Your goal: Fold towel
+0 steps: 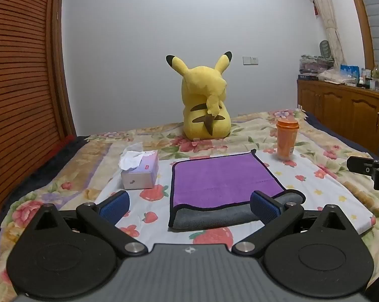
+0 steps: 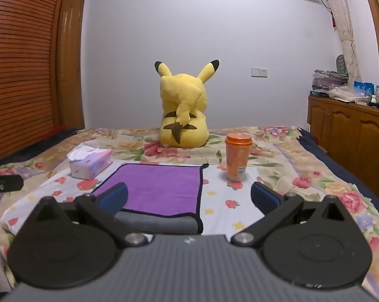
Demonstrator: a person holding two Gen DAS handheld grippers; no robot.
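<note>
Both sets of jaws were spread wide, gripping nothing. Left gripper (image 1: 189, 207) hovered over the near edge of the purple towel (image 1: 222, 181), right gripper (image 2: 189, 198) over its near right corner. Towel lay on the bed (image 1: 328, 196), near edge already turned up, grey underside showing. Looked like pre-grasp: next, pinch both near corners and carry them to the far edge, clear of the tissue box (image 1: 140, 173) and orange cup (image 1: 286, 138).

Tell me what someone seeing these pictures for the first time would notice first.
The big yellow plush toy draws the eye first, sitting at the far side of the bed with its back to the cameras. Nearer, the purple towel lies on the flowered bedspread with its grey near edge showing, a tissue box to its left and an orange cup upright to its right. Both grippers hover before it, fingers spread wide.
</note>
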